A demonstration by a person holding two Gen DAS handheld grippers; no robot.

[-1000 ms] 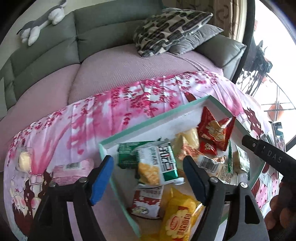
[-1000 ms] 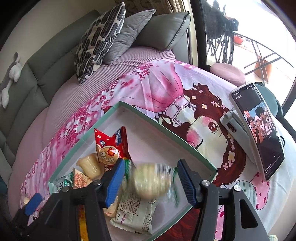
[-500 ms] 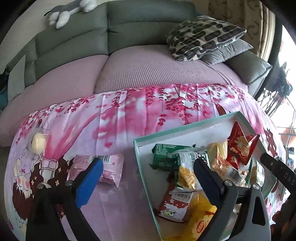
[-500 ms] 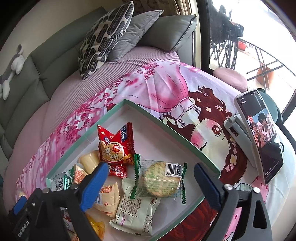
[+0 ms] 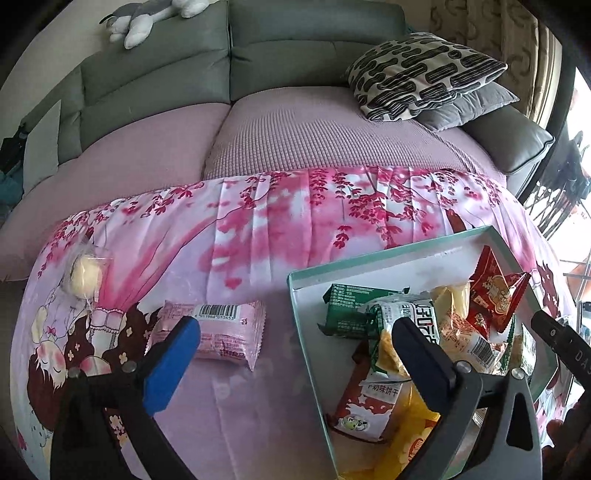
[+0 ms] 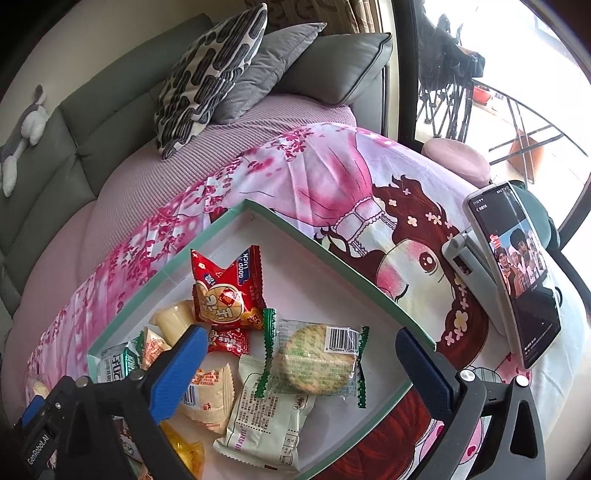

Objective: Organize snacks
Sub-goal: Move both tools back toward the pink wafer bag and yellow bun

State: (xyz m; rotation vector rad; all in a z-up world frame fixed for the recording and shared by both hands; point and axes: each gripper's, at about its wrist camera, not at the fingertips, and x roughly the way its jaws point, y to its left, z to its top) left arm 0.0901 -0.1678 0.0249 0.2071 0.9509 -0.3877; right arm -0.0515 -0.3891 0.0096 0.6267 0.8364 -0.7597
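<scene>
A white tray with a teal rim (image 5: 369,254) (image 6: 332,254) sits on the pink printed cloth and holds several snack packets. My right gripper (image 6: 301,350) hangs open above it. A round cracker in a clear green-edged wrapper (image 6: 317,358) lies loose between the fingers, on top of a pale green packet (image 6: 269,417). A red packet (image 6: 225,291) lies farther back. My left gripper (image 5: 295,343) is open wide over the tray's left edge. A pink packet (image 5: 221,332) lies on the cloth by its left finger. A pale round snack (image 5: 86,273) rests far left.
A phone on a grey stand (image 6: 517,273) stands to the right of the tray. Behind the cloth is a sofa with patterned cushions (image 5: 421,70) and a plush toy (image 5: 147,18). A pink stool (image 6: 458,158) stands by the window.
The right jaws spread wide and let go of the round cracker, which now lies in the tray. The left jaws also widened, and that gripper swung left towards the pink packet.
</scene>
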